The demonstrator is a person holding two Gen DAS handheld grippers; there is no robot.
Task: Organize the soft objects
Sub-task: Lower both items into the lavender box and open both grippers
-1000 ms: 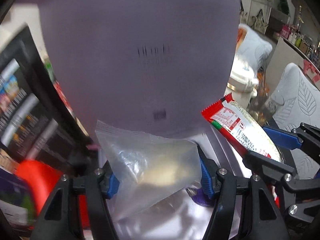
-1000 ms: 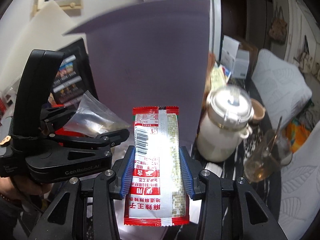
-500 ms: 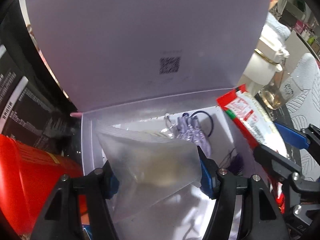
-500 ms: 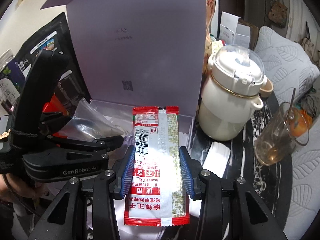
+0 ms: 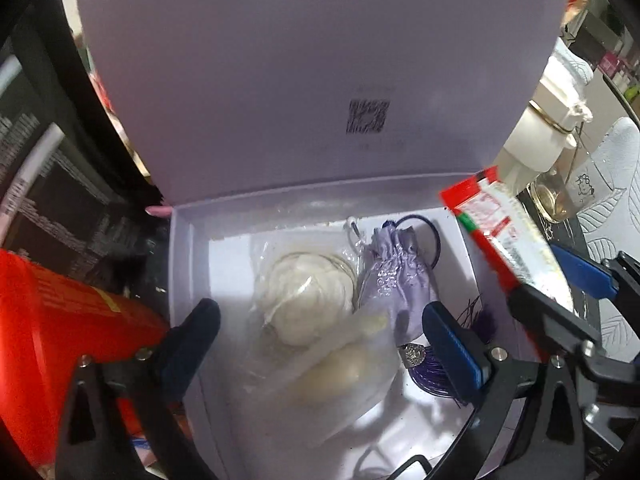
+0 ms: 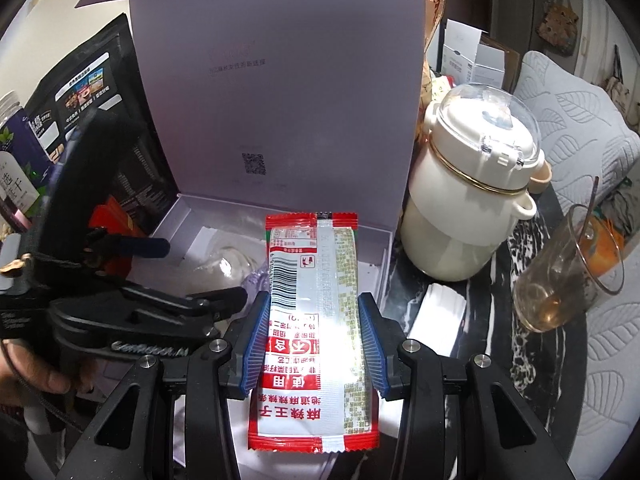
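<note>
A pale lilac box (image 5: 182, 264) lies open, its lid (image 5: 312, 80) standing upright behind it. Inside lie a clear plastic bag (image 5: 332, 364) with whitish contents, a second clear bag with a white round item (image 5: 308, 292) and a lilac drawstring pouch (image 5: 400, 280). My left gripper (image 5: 320, 332) is open over the box, the clear bag lying loose between its fingers. My right gripper (image 6: 312, 336) is shut on a red and white snack packet (image 6: 316, 320), held over the box's right side; the packet also shows in the left wrist view (image 5: 504, 236).
A cream kettle-like pot (image 6: 476, 200) and a glass cup (image 6: 568, 276) with a spoon stand right of the box (image 6: 180, 220). A red container (image 5: 52, 340) and a black printed bag (image 6: 92, 96) sit to its left. A white folded paper (image 6: 440, 316) lies by the pot.
My left gripper has opened and let go of the clear bag, which now lies in the box. Both grippers moved down toward the open box. The right gripper still holds the packet.
</note>
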